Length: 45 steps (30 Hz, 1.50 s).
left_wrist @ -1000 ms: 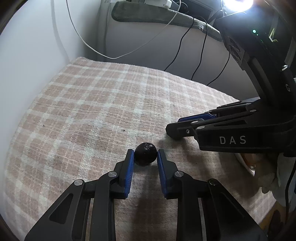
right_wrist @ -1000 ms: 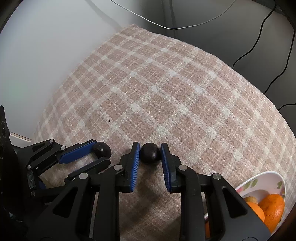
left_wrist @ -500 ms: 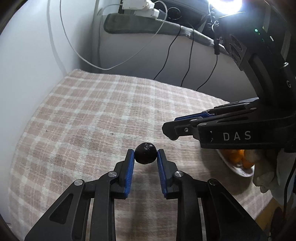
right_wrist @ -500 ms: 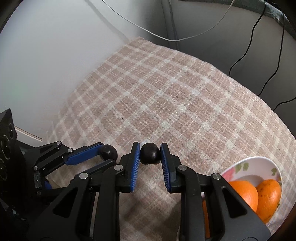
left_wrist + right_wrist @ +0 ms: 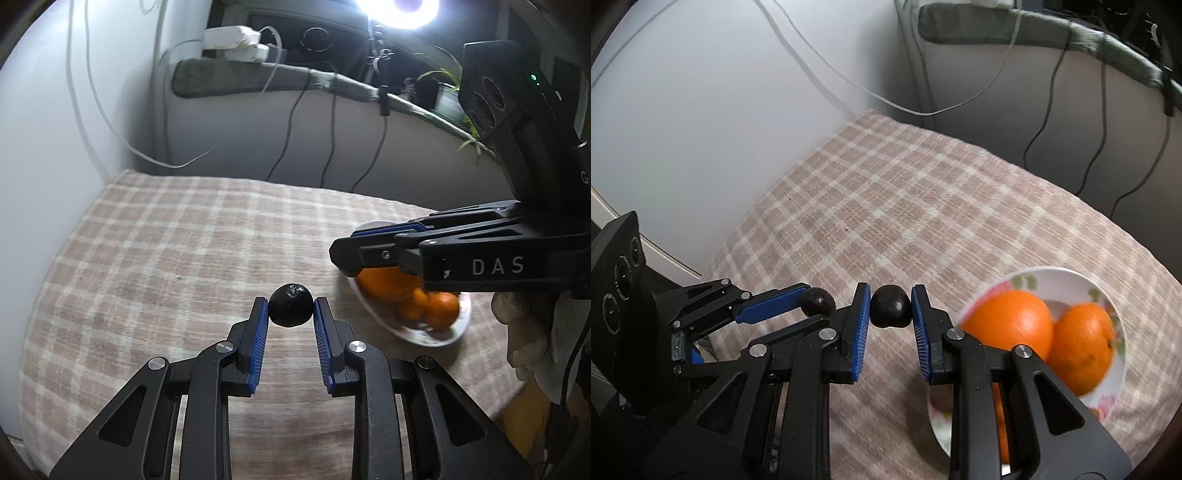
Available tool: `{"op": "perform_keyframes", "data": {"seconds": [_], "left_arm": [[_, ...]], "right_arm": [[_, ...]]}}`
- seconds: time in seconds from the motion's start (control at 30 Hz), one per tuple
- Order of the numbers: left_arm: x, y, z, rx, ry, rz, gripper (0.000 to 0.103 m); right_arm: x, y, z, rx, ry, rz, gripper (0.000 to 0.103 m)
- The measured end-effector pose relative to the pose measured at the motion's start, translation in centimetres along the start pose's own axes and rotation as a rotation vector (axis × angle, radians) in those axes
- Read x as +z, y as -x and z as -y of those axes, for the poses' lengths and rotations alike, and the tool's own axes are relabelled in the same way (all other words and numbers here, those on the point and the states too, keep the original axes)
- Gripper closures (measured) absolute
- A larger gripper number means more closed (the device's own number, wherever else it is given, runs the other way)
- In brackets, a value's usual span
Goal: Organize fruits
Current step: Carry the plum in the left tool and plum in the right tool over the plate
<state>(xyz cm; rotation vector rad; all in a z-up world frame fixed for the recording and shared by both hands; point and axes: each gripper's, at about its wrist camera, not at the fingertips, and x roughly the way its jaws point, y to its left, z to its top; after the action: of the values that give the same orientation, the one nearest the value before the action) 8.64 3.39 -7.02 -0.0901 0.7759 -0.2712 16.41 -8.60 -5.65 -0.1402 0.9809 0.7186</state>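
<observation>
Left gripper and right gripper each pinch a dark round fruit, apparently mid-carry; next, release into the orange-filled bowl at lower right.

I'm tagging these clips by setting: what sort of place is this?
Probably a room in a home: a table under a checked cloth, a flowered bowl of oranges, and potted plants along a cluttered sill with hanging cables.

A strong lamp at the upper edge of the left wrist view burns out to white glare. The room behind is dim. Both fisheye views bend straight lines and darken in the corners. The oranges (lower right) are smeared by motion blur.
</observation>
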Motion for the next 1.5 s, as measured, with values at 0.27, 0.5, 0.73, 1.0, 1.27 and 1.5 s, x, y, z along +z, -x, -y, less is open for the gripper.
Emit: {"op": "perform_keyframes", "data": {"seconds": [0.27,0.5,0.73,1.0,1.27,1.5], "left_arm": [[0.1,0.4,3.2,-0.046,-0.039,0.009,0.080],[0.0,0.4,5.4,-0.079,-0.059,0.007,0.080],[0.1,0.1,7.2,-0.111,-0.075,0.007,0.080],[0.3,-0.7,9.0,-0.138,-0.092,0.000,0.080],[0.6,-1.9,10.9,-0.149,-0.120,-0.011,0.080],[0.9,-2.9,12.0,-0.150,-0.139,-0.025,0.080]], "right_arm": [[-2.2,3.9,2.2,0.001,-0.059,0.071,0.079],[-4.2,6.0,4.1,0.000,-0.097,0.105,0.079],[-6.0,7.9,6.3,-0.006,-0.145,0.148,0.079],[-8.1,9.0,9.4,-0.036,-0.207,0.169,0.079],[-9.3,8.9,11.3,-0.082,-0.225,0.165,0.079],[-9.4,8.7,12.5,-0.114,-0.233,0.164,0.079]]}}
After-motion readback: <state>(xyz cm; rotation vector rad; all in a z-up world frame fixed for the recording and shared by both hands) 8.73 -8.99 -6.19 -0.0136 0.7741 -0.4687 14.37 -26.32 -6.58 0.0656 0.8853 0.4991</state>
